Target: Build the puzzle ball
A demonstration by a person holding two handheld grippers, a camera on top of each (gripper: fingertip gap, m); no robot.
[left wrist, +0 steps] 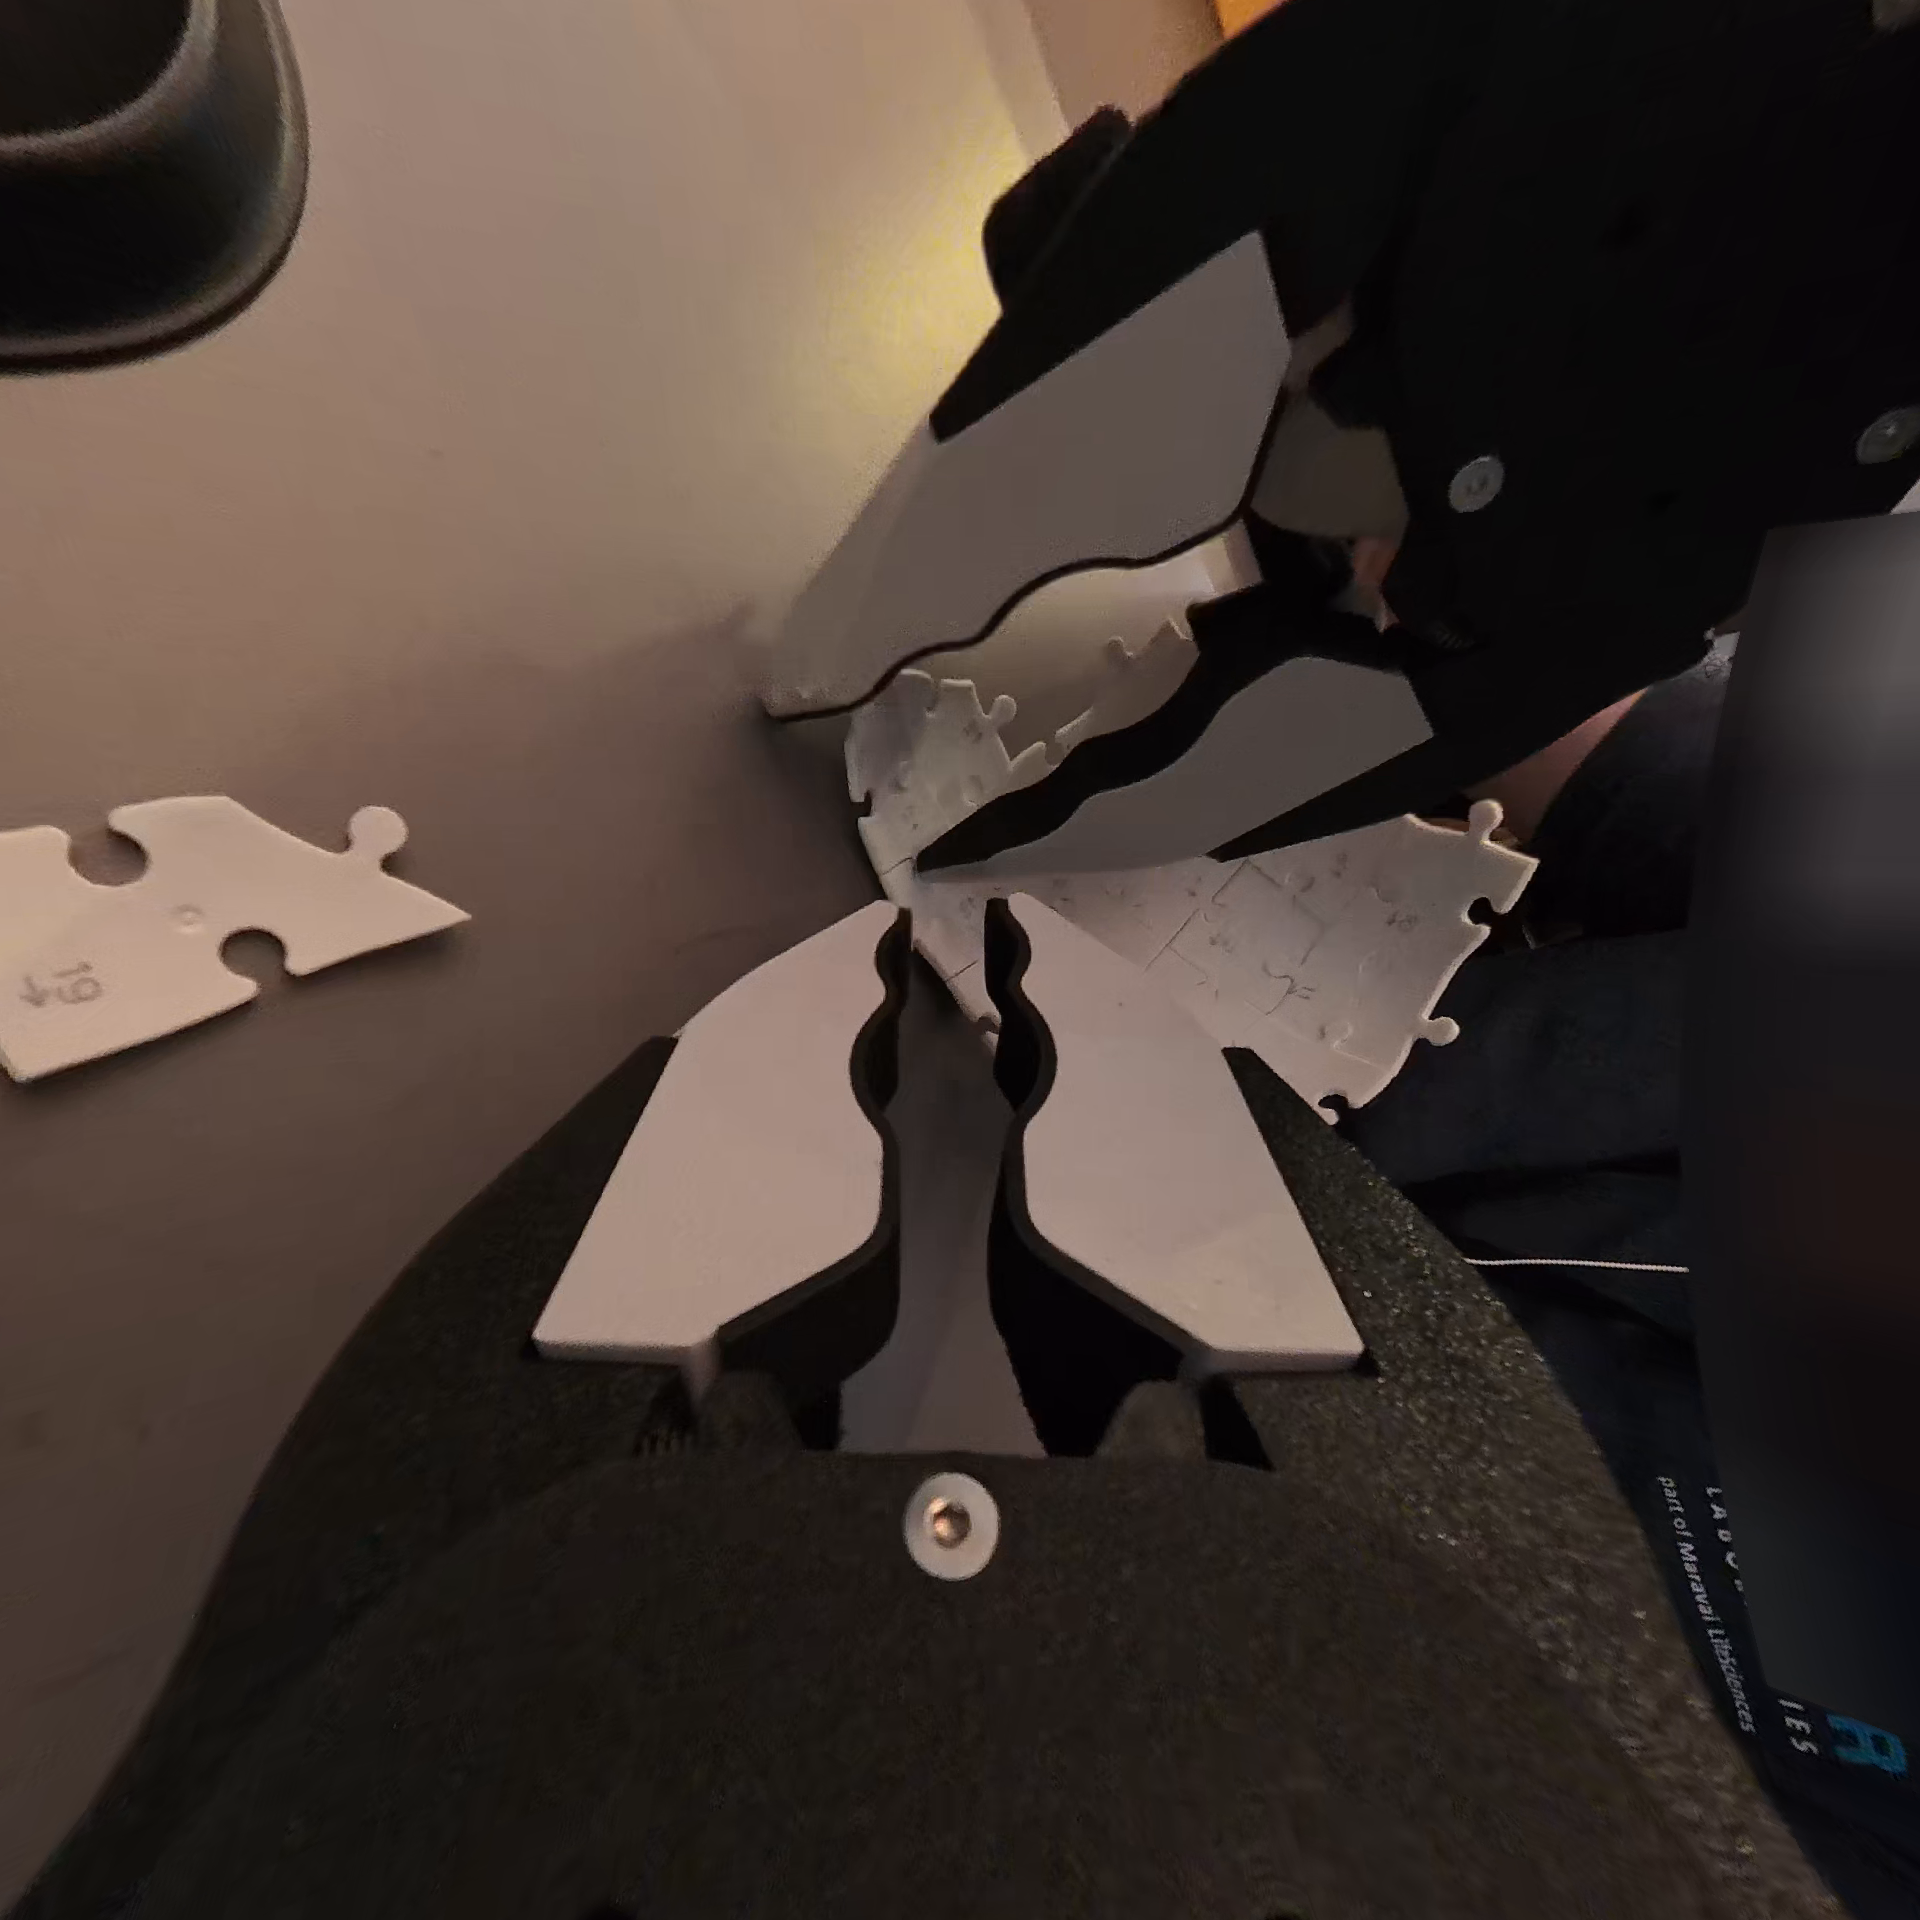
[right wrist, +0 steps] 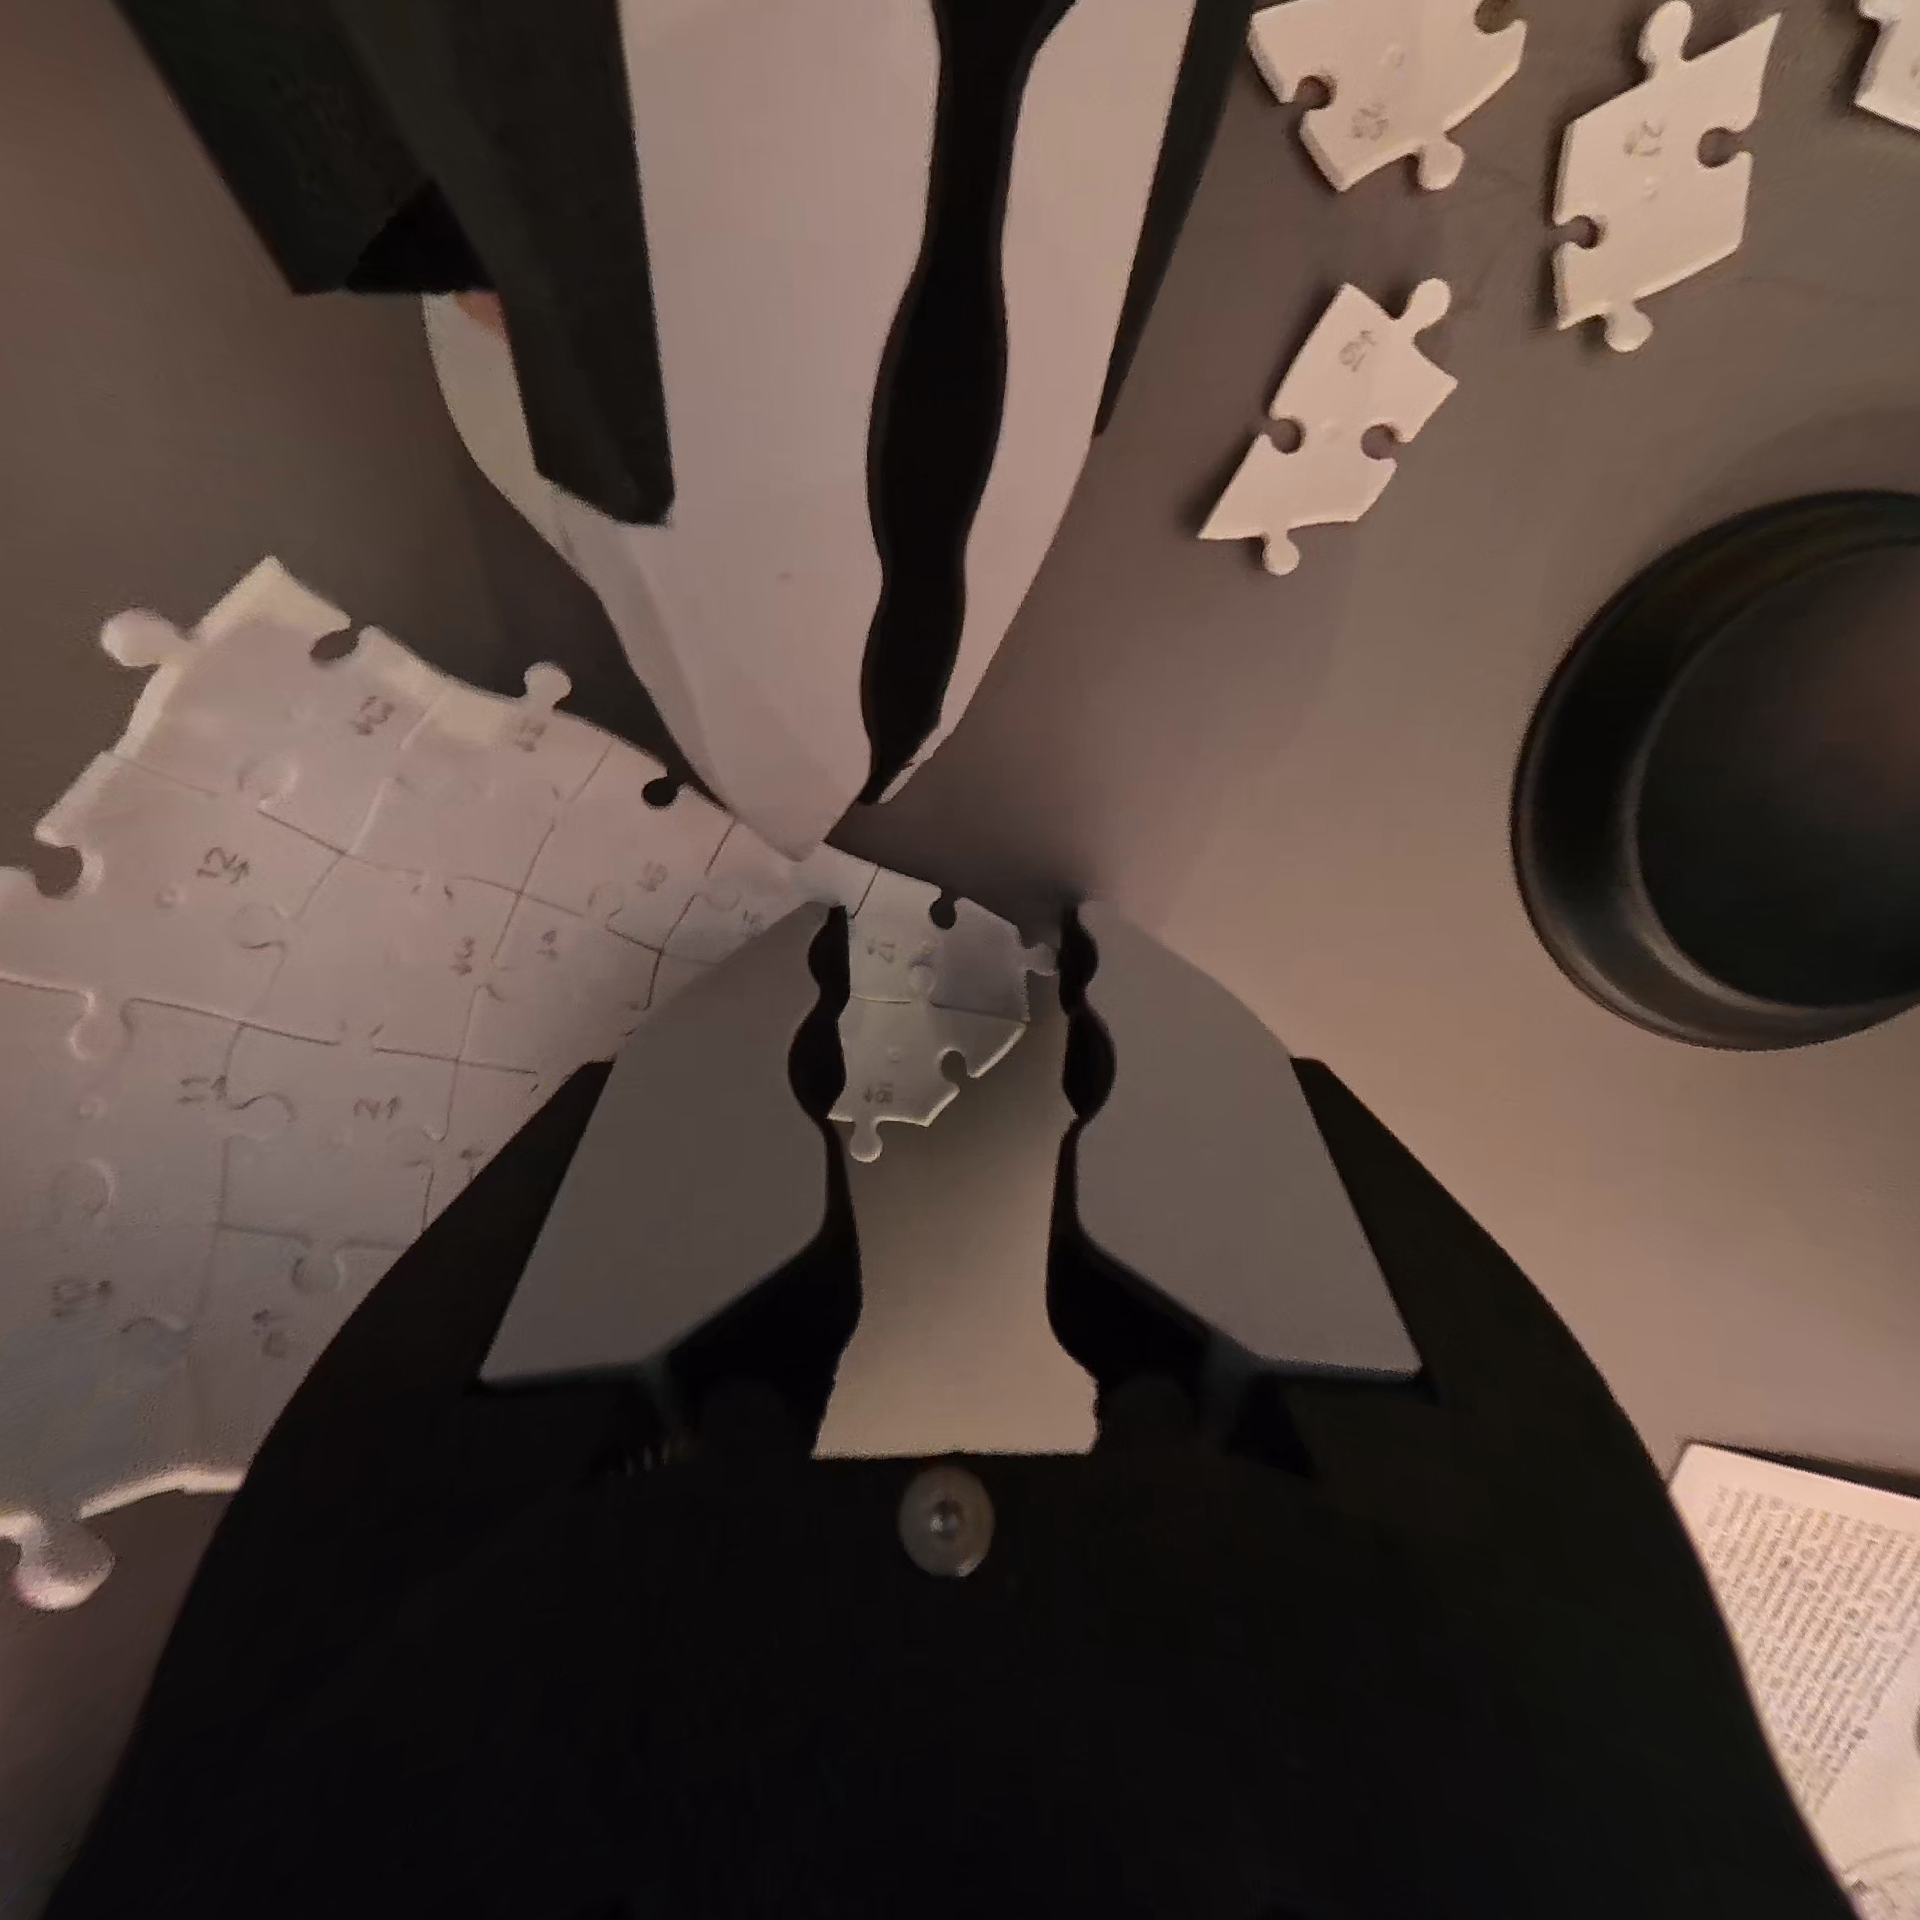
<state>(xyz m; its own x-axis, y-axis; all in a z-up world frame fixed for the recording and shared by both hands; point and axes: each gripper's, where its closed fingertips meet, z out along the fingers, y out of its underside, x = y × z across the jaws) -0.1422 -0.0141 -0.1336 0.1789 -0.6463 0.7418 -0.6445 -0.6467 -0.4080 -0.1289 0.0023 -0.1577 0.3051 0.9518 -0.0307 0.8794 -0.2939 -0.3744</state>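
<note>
Curved white puzzle shell [right wrist: 312, 987], partly assembled, is sitting at centre-left of the right wrist view, above the grey table [right wrist: 1299, 810]. Left gripper [left wrist: 948, 914] is pinching its edge with narrow jaws; right gripper [right wrist: 951, 920] is straddling the shell's end, jaws parted. Loose pieces [right wrist: 1340, 416] are lying upper right, beside a black ring stand [right wrist: 1590, 831].

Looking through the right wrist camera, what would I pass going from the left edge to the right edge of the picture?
Joined puzzle sheet → left gripper coming down from the top, tips on the sheet's edge → right gripper, open around the sheet's small end → loose puzzle piece → black round stand → printed paper.
</note>
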